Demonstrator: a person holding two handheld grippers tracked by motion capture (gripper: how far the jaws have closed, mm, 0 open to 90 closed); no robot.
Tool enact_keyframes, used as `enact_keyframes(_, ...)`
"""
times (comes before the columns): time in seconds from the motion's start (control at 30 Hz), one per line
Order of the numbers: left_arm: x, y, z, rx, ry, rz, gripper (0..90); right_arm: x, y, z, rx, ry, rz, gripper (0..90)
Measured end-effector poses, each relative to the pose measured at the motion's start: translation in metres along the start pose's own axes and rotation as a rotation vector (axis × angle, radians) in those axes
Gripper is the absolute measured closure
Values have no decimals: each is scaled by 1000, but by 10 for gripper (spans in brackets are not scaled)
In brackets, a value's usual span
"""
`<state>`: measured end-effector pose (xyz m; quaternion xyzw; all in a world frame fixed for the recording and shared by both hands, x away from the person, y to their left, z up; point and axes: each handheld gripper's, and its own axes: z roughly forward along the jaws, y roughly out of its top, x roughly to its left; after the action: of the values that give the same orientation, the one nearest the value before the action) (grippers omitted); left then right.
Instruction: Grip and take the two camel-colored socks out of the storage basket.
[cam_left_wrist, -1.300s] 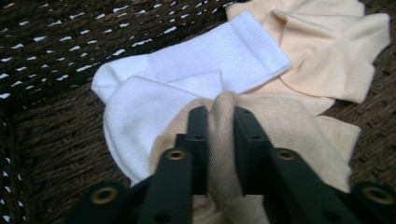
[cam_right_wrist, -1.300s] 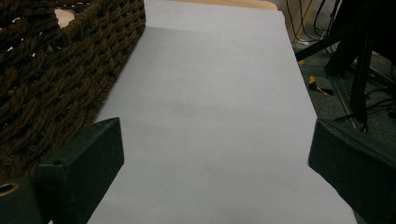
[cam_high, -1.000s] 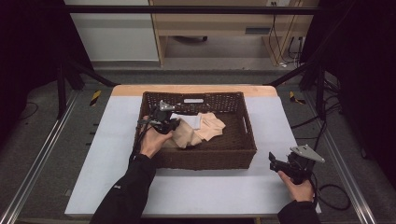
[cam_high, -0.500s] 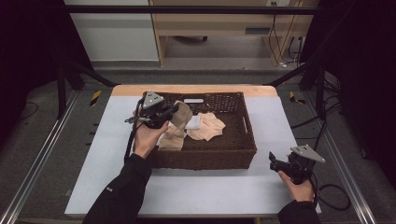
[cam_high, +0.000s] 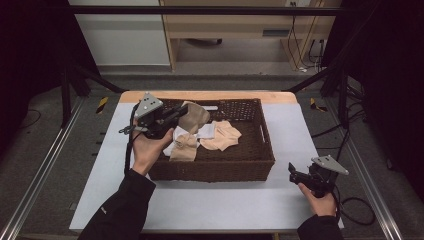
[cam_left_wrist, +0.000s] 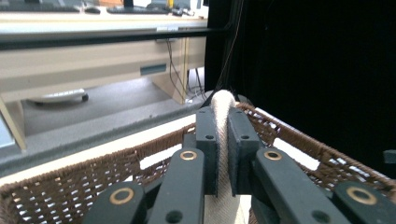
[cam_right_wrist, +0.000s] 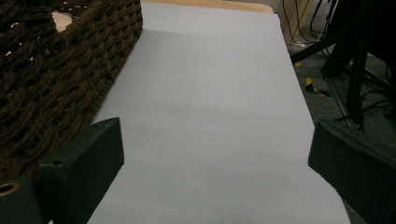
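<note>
A dark wicker basket (cam_high: 220, 167) stands mid-table with beige cloths (cam_high: 222, 135) and a white piece (cam_high: 206, 131) inside. My left gripper (cam_high: 181, 112) is raised over the basket's left end, shut on a beige cloth (cam_high: 195, 116) that hangs from it above the pile. In the left gripper view the cloth (cam_left_wrist: 223, 100) is pinched between the two jaws of that gripper (cam_left_wrist: 223, 122), above the basket rim (cam_left_wrist: 93, 170). My right gripper (cam_high: 292, 172) rests low on the table right of the basket, open, with bare table between the jaws (cam_right_wrist: 215, 154).
The basket's woven wall (cam_right_wrist: 51, 70) sits close to the right gripper's left jaw. The white table top (cam_high: 100, 170) has free room left, right and in front of the basket. Metal rails run along both sides; a wooden desk (cam_high: 240, 25) stands behind.
My left gripper has risen and drifted left, lifting the beige cloth up off the pile in the basket. The right gripper has stayed put.
</note>
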<state>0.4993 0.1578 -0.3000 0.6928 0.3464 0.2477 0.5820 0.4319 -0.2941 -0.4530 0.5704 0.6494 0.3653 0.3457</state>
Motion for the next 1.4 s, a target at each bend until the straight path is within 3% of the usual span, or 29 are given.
enact_keyframes(0.4, -20, 14, -41, -64, -70, 43, 839, 0, 0, -1, -1, -1, -1, 38)
enact_keyframes(0.8, -45, 10, -81, -79, -149, 88, 839, 0, -1, -2, 0, -1, -2, 38)
enact_keyframes(1.1, -60, -10, -102, -74, -206, 108, 839, 0, -1, -2, 2, -2, 0, 39)
enact_keyframes(1.4, -69, -41, -112, -22, -258, 99, 839, 1, -1, -3, 1, -2, 2, 39)
